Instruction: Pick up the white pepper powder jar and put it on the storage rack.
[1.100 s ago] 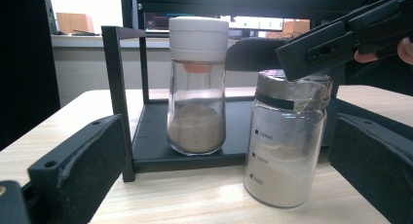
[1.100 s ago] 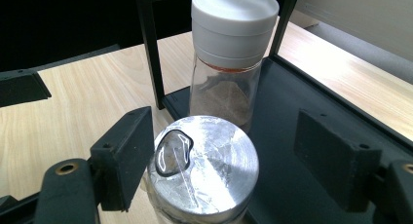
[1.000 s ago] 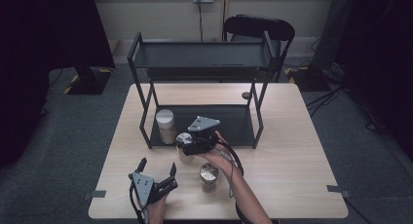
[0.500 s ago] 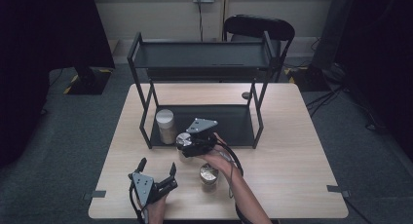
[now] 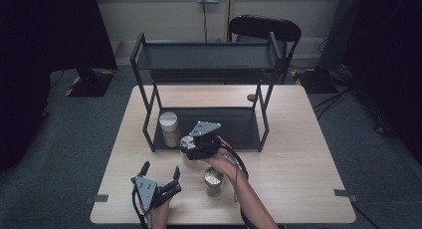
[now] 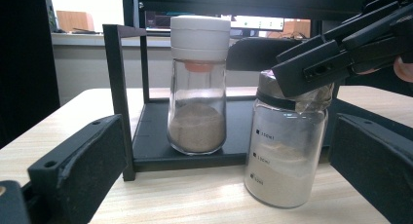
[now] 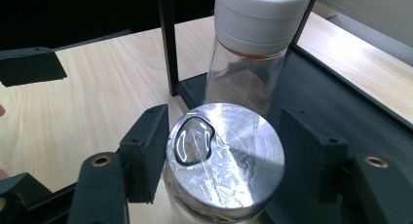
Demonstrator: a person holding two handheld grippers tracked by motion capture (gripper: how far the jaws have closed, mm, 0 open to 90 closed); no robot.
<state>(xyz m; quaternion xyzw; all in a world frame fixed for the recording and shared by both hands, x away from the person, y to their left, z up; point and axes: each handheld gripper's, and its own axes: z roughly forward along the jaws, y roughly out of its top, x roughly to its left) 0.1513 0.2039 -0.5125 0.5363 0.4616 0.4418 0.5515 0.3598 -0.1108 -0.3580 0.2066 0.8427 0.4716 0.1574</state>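
Observation:
A glass jar with a silver lid [image 7: 229, 160] stands on the table just in front of the black shelf rack's lower tray [image 5: 239, 127]. My right gripper [image 7: 226, 151] has just been closing and is now shut on that lid, one jaw on each side. The left gripper view shows the same jar [image 6: 285, 156], part full of pale powder, with the right gripper's fingers [image 6: 311, 68] clamped at its top. From above, the jar [image 5: 187, 142] sits under the right gripper [image 5: 191, 148]. My left gripper [image 5: 160, 168] is open near the front left of the table, holding nothing.
A white-capped jar of brownish powder [image 5: 169, 128] stands on the rack's lower tray, close behind the gripped jar. Another jar with a shiny top [image 5: 214, 181] stands on the table beneath my right wrist. A small dark disc [image 5: 251, 97] lies behind the rack.
Both hands keep their places. Any narrowing of the right jaws is too small to see from above.

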